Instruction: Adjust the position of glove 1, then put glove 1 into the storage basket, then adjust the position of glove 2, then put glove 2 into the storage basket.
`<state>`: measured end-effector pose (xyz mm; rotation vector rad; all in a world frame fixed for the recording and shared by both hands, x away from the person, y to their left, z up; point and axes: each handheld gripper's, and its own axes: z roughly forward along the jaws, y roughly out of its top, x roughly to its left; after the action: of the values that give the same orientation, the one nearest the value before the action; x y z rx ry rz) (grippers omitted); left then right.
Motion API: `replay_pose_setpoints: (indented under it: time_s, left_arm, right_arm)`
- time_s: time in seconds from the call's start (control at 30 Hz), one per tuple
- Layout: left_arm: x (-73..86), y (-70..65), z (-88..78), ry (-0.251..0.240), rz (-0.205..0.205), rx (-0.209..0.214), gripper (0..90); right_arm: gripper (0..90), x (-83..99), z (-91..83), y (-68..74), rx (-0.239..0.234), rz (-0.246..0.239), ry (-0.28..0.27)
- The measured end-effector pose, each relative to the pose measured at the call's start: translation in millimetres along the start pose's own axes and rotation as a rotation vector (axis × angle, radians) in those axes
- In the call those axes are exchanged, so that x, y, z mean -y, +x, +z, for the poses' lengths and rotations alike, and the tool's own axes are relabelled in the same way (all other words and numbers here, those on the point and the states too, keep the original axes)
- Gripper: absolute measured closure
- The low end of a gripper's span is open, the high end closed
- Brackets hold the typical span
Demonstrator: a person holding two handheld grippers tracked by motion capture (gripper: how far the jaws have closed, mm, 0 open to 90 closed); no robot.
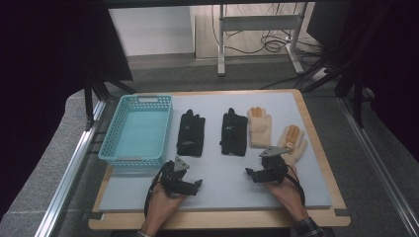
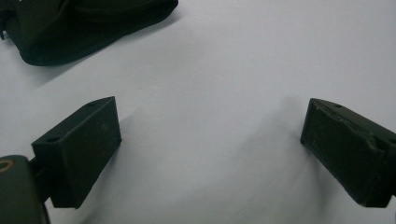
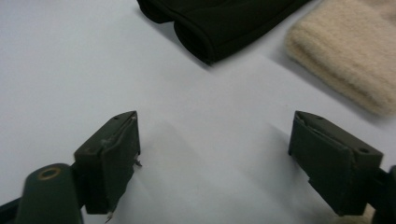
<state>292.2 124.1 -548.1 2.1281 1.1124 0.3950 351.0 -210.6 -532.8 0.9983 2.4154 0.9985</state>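
Near front mat edge, left tongs point(image 1: 193, 184) and right tongs point(image 1: 251, 174) released; black gloves point(image 1: 191, 133) seemingly untouched beyond.

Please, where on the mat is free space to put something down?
Free: the front strip of the mat between the left gripper and right gripper; also inside the blue basket. Crowded: the row of black gloves and beige gloves.

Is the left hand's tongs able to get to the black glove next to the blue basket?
Probably yes. The left tongs stand open just below that black glove, with only bare mat between them.
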Motion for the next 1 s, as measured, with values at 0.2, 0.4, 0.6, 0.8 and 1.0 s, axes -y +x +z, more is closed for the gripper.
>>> replay_pose_setpoints:
  time_s: [0.2, 0.4, 0.6, 0.8, 1.0]
  left_arm:
    - [0.2, -0.5, 0.0, -0.002, 0.000, -0.002, 5.2]
    - [0.3, -0.2, 0.0, -0.003, 0.000, -0.002, 5.4]
    - [0.3, -0.3, -0.1, -0.003, -0.001, -0.002, 5.5]
    - [0.4, -0.3, -0.1, -0.004, -0.001, -0.003, 5.6]
    - [0.4, -0.1, -0.1, -0.004, -0.001, -0.002, 5.6]
  right_arm:
    - [13.6, 0.1, 0.3, 0.9, -0.002, -0.007, 0.005]
    - [13.2, -0.1, 0.5, 0.8, 0.000, -0.004, 0.006]
    - [13.7, -0.2, 0.1, 1.2, 0.001, 0.001, 0.006]
    - [18.4, -0.5, -1.2, 1.8, 0.001, 0.007, 0.001]
    - [23.3, -4.6, -4.4, -0.8, -0.017, 0.015, -0.012]
